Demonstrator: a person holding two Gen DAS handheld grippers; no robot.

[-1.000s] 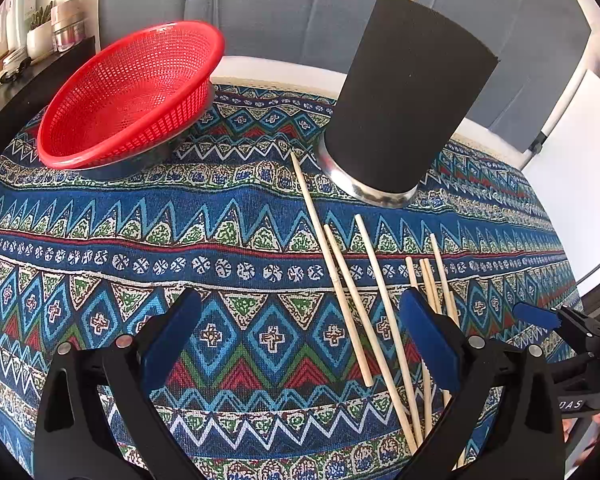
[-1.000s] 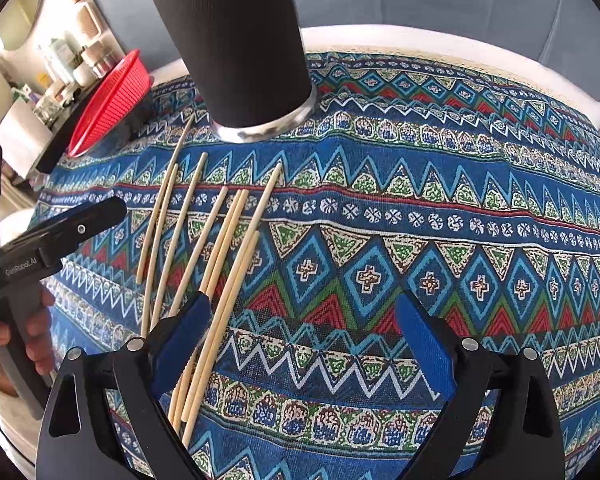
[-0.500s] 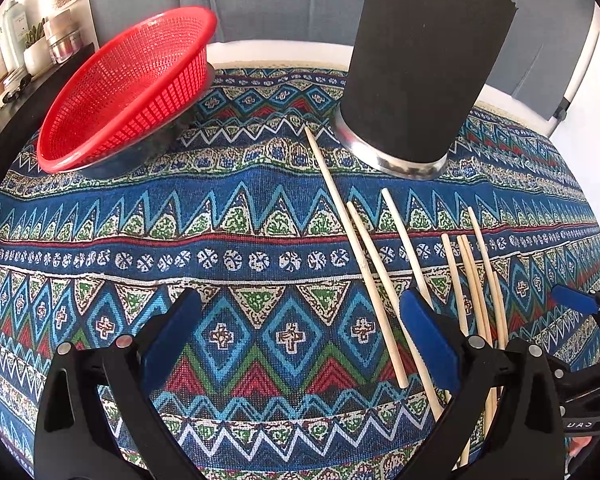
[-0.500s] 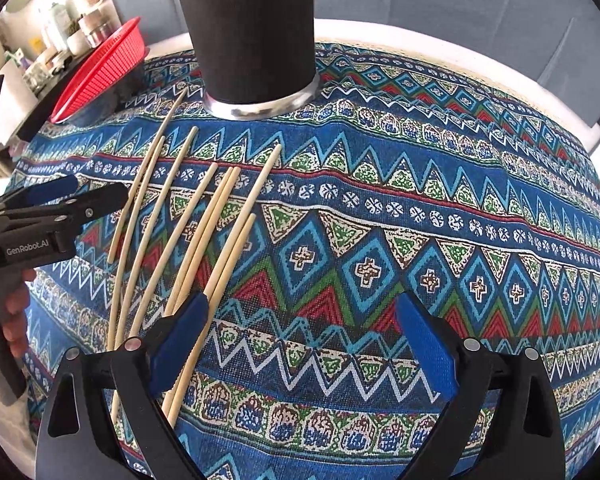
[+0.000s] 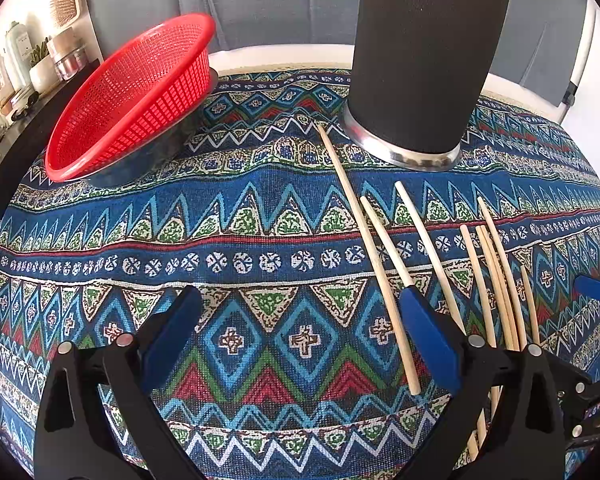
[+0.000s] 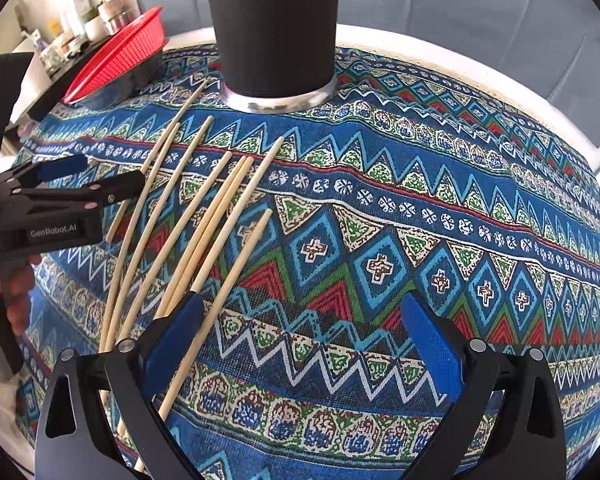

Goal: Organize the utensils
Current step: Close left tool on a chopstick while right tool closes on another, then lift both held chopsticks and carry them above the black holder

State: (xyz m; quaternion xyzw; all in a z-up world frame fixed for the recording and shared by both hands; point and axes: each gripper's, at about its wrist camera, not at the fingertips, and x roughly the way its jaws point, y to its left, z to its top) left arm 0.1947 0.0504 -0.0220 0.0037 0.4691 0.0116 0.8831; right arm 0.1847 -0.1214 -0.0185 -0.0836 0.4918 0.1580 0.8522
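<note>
Several wooden chopsticks (image 5: 370,256) lie fanned out on the patterned tablecloth (image 5: 220,216), in front of a tall black holder (image 5: 424,64) with a metal base. They also show in the right wrist view (image 6: 204,216), below the holder (image 6: 272,28). My left gripper (image 5: 300,332) is open and empty just above the cloth, with its right finger over the leftmost sticks. My right gripper (image 6: 300,336) is open and empty, with its left finger over the rightmost stick. The left gripper also shows at the left edge of the right wrist view (image 6: 72,188).
A red mesh basket (image 5: 136,92) sits tilted on a metal bowl at the back left of the round table. A shelf with bottles and jars (image 5: 24,72) stands beyond the table's left edge. Grey upholstery is behind the table.
Both grippers have moved forward and lower toward the chopsticks and the holder. The left gripper's right finger now overlaps the leftmost sticks. Both stay open.
</note>
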